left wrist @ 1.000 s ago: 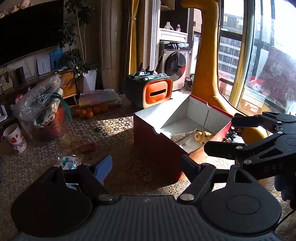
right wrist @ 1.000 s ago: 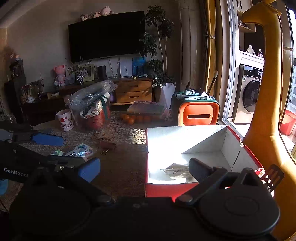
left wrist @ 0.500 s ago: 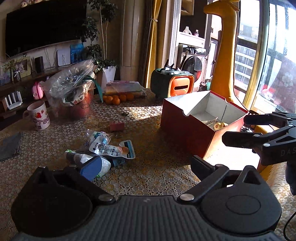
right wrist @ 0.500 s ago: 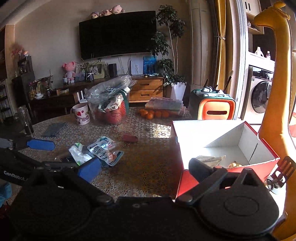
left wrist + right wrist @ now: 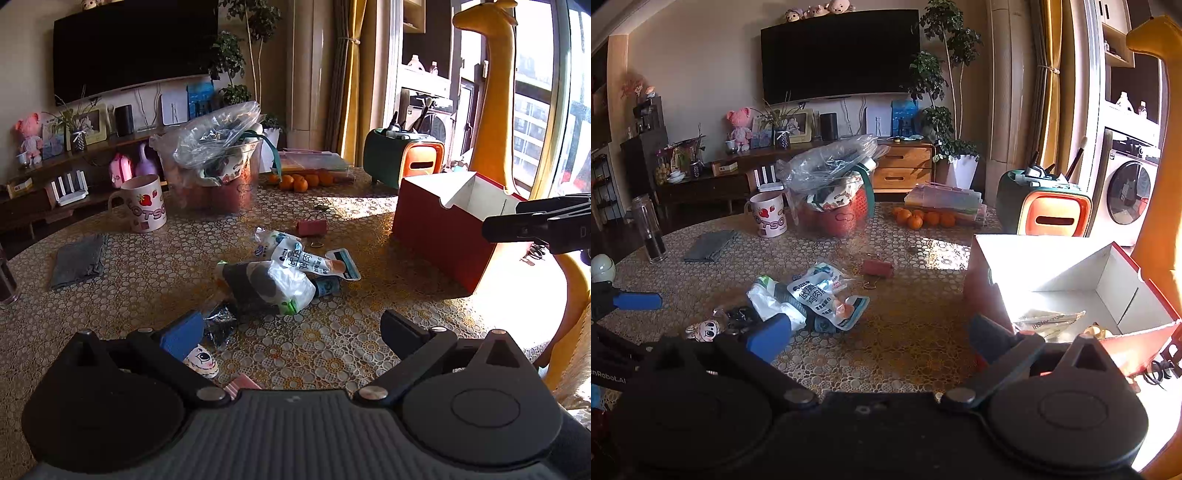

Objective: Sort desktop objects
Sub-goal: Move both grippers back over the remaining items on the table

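a: status, left to right: left gripper jaws wide apart, empty, hovering over snack pouches heaped mid-table. right gripper jaws apart too, nothing between.

b: box?

a: red box at right holds one packet and something yellowish; the pile is left to sort.

b: unclear?

a: box floor partly hidden by glare; small doll half behind a finger.

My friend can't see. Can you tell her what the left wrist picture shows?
The left tool hangs open and empty above a heap of crinkly plastic snack packets on a round lace-patterned table. A red cardboard box stands open to the right, and a white strawberry mug sits at the back left.
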Demonstrator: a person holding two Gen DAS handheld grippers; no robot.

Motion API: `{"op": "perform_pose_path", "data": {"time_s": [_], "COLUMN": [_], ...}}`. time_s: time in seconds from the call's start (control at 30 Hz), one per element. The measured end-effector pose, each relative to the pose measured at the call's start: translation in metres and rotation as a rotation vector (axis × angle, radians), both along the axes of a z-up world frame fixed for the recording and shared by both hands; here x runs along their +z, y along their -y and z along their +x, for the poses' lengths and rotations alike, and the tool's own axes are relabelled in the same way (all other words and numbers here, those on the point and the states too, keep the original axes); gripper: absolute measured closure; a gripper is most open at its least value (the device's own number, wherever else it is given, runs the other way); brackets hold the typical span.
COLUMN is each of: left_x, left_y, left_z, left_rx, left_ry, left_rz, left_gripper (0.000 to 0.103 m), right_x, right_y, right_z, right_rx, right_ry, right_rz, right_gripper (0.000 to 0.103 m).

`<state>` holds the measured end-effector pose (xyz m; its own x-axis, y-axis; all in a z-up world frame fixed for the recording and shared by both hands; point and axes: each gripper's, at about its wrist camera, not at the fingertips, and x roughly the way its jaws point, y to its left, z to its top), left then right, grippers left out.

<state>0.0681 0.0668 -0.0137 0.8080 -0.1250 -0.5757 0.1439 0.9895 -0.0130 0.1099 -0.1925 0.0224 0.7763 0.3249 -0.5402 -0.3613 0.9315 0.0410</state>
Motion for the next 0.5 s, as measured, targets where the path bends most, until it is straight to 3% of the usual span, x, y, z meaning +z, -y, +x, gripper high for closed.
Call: {"op": "perform_pose_path", "data": {"time_s": [0.5], "left_x": [-0.039], "left_y": [-0.044], "left_z": [0.027], "left_rx": [0.083], "left_ry": [-0.069], "left_rz": [0.023], "left_gripper": [0.001], "right_x": [-0.030], "right_y": [-0.040], "right_z": [0.046], "right_rx": [0.052], "right_ry": [-0.035], "right_rz": [-0.065], "right_gripper": [0.003]}}
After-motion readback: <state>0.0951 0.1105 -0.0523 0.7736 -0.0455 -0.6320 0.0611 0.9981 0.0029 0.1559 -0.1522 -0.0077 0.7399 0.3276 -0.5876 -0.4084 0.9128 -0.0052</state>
